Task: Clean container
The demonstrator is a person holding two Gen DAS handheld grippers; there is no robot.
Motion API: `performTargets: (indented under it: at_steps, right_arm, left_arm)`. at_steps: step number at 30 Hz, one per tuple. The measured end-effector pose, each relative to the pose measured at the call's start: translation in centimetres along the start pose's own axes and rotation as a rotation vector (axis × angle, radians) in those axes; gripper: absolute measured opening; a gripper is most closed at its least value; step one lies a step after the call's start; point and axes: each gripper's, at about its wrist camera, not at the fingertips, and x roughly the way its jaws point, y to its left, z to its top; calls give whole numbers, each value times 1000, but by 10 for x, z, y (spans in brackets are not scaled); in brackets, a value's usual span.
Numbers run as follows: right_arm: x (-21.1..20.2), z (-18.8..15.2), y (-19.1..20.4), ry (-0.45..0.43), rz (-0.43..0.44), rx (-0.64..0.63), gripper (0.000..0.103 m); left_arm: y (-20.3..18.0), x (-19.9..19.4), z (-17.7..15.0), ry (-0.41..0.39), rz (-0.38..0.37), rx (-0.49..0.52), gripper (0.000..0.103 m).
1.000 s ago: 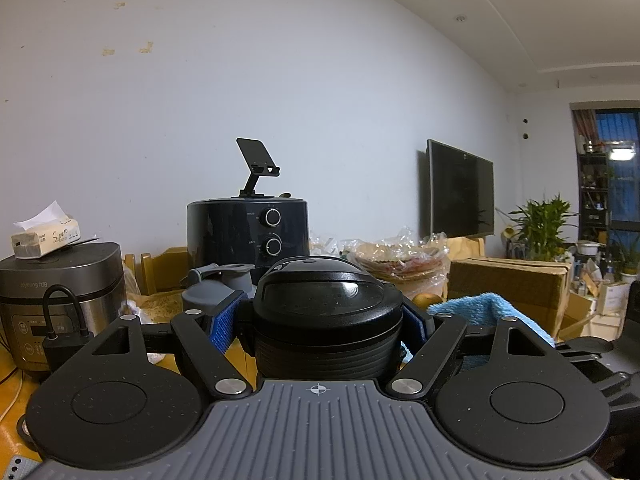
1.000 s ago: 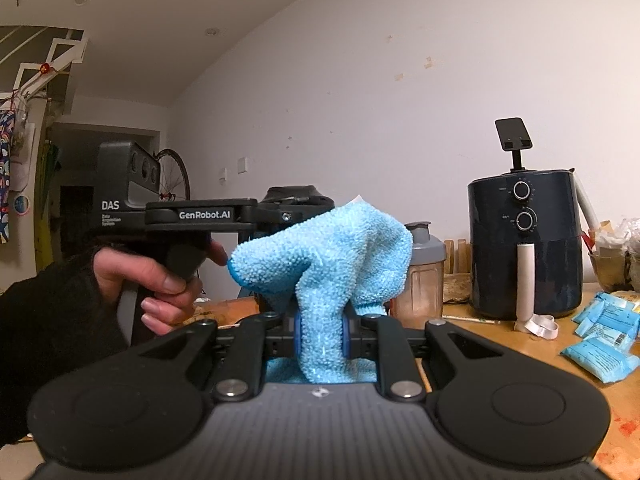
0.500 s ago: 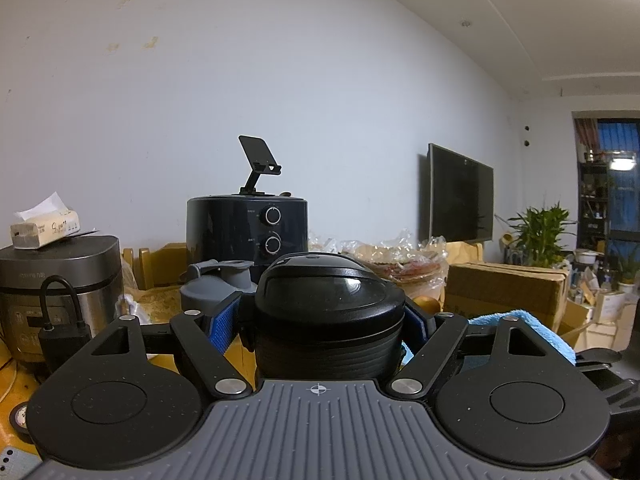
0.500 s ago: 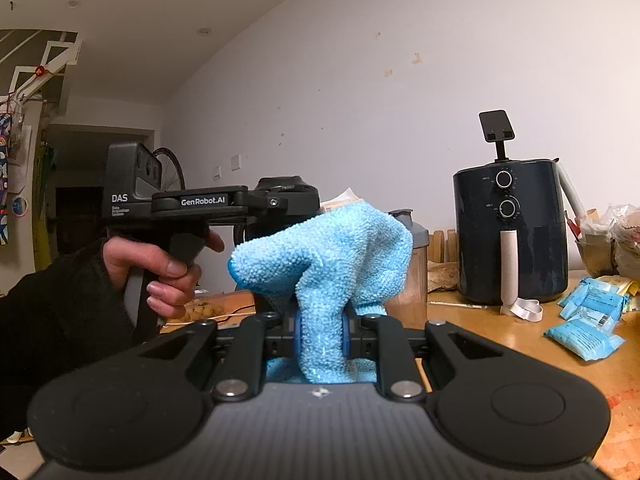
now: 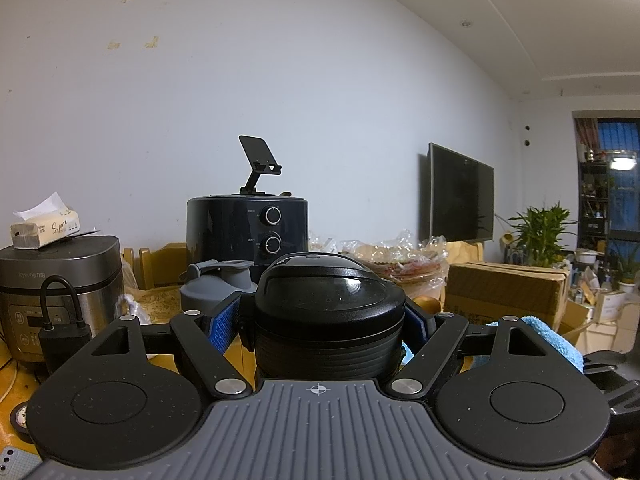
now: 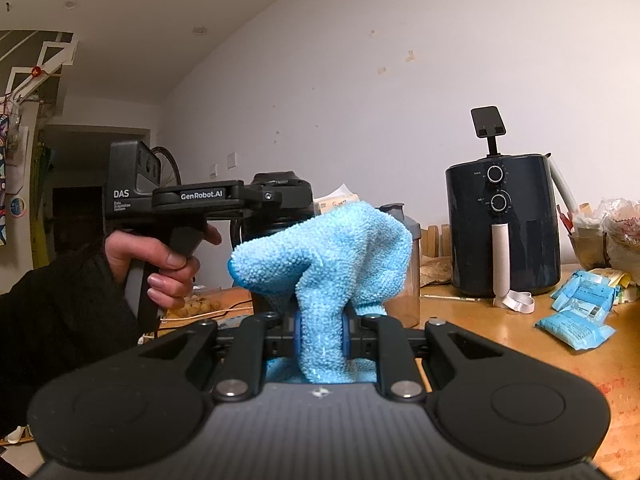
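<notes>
The right gripper (image 6: 320, 334) has its jaws narrowed on a blue cloth (image 6: 324, 256). Beyond it, the left gripper (image 5: 320, 320) clamps the black container (image 5: 328, 316) above the counter (image 6: 500, 320). Wiping seems about to begin; next the cloth must meet the container's side.

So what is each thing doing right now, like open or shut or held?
black container: lid on, clamped in left gripper.
blue cloth: bunched, pinched in right gripper.
grey shaker bottle: cap shut.
air fryer: drawer shut.
TV: screen dark.
</notes>
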Motion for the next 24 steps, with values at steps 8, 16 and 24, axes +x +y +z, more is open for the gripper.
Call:
performTargets:
  at_steps: [8,16,24]
  right_arm:
    - [1,-4,-2,11,-8,10,14]
    - [0,-6,-3,18,-15,15,14]
    - [1,-7,-2,27,-14,19,14]
  left_arm:
    - [-2,0,0,-1,5,6,79]
    - [-11,-2,0,-20,107,39,97]
    - [-27,-1,6,-12,191,80,97]
